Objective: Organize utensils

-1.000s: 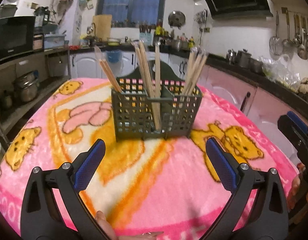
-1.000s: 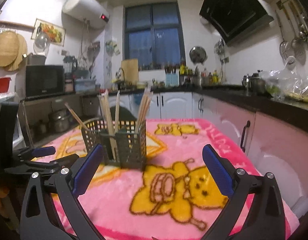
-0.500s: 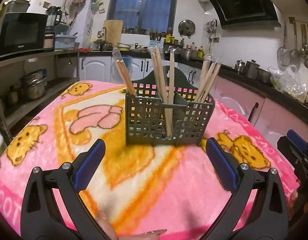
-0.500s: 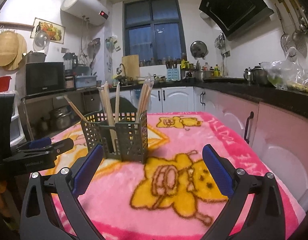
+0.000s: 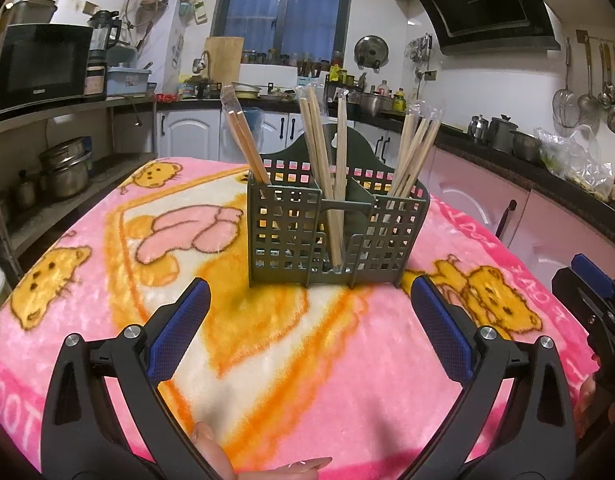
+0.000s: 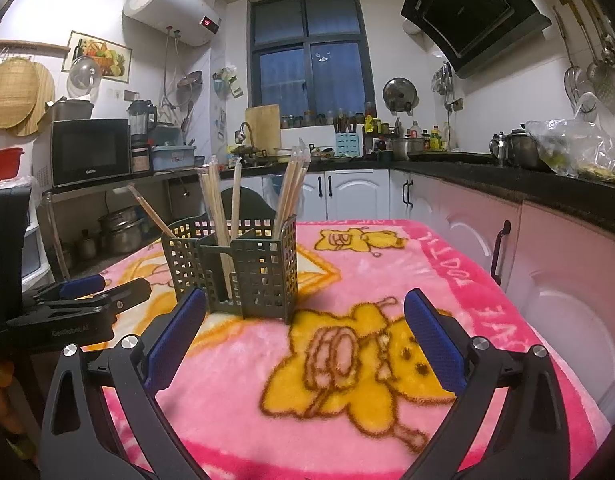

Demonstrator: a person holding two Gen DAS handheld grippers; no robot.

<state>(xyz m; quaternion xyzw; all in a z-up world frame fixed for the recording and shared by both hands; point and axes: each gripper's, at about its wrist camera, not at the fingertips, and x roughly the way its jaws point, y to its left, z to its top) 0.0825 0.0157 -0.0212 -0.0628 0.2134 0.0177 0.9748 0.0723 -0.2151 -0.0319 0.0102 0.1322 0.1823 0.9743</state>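
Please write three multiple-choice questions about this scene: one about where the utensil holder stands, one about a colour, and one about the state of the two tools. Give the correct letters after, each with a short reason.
1. Where does the utensil holder stand?
A. on the pink blanket
B. on the black counter
C. on the shelf by the microwave

2. What colour are the pads on the fingers of the left tool?
A. red
B. blue
C. white

3. What state are the left tool and the right tool in?
A. both open and empty
B. both shut on chopsticks
C. left one shut on the holder

Answers:
1. A: the holder's base rests on the pink blanket with bear pictures.
2. B: both wrist views show blue pads.
3. A: the fingers stand wide apart with only blanket between them; the chopsticks stand in the holder.
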